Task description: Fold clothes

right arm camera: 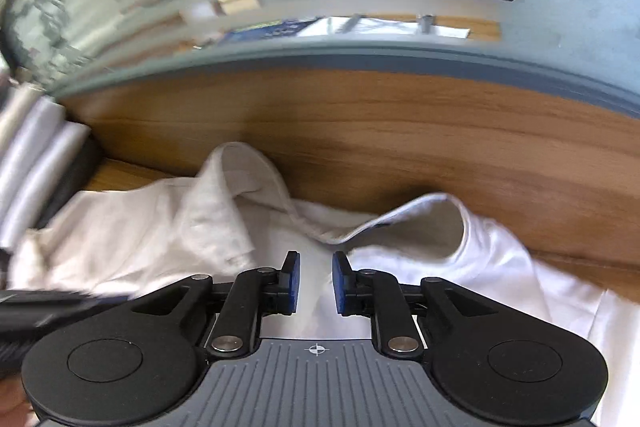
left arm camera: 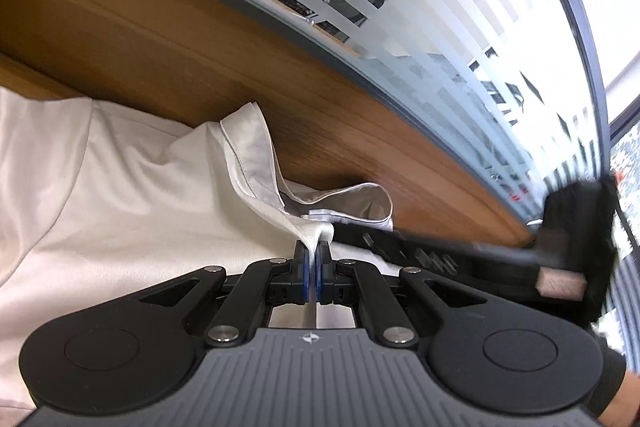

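White shirt spread on the wooden table, its collar on the side nearest the frosted glass partition. Left gripper: blue pads pressed together, pinching a fold of cloth beside the collar. Right gripper: jaws spread, empty, poised over the shirt just short of the collar. Stacked folded garments lie left of the shirt.

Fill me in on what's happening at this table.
A person is folding a white shirt on a wooden table, with a handheld gripper in each hand. The left gripper is shut on a pinch of fabric beside the collar. The right gripper is open and hovers over the shirt just below the collar, holding nothing. The shirt lies rumpled, not yet folded.
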Available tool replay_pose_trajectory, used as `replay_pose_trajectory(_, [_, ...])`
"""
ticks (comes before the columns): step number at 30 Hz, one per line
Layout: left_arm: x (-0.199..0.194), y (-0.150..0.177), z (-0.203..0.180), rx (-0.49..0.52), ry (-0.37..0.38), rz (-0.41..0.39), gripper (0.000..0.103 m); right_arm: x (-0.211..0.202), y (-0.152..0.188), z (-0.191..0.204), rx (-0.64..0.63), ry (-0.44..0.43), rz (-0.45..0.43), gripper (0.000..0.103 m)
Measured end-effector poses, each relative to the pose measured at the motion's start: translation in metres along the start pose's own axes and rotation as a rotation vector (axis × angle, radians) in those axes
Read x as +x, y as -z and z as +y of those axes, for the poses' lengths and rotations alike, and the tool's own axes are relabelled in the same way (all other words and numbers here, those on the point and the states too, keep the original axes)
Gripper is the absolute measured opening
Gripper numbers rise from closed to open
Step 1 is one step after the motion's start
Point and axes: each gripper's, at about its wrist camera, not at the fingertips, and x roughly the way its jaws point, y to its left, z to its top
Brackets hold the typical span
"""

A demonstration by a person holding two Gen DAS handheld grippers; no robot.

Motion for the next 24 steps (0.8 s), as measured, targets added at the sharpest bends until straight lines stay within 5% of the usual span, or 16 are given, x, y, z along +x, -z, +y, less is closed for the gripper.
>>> replay_pose_trajectory(8, [0.009,-0.009,0.013,-0.059,0.047,0.046,0.003,-0.019,0.033,-0.009,0.118,-0.303,0.092,0.020])
replay_pose_trajectory(13, [0.012,-0.014,0.015,-0.060,0.071,0.074,0.003,-0.016,0.048,-0.019,0.229,-0.442,0.077,0.022])
replay_pose_trajectory(19, [0.011,-0.017,0.016,-0.051,0.104,0.089,0.003,0.005,0.053,-0.035,0.373,-0.584,0.070,0.036])
replay_pose_trajectory(24, [0.013,-0.017,0.017,-0.059,0.108,0.087,0.003,0.023,0.062,-0.049,0.515,-0.702,0.084,0.028])
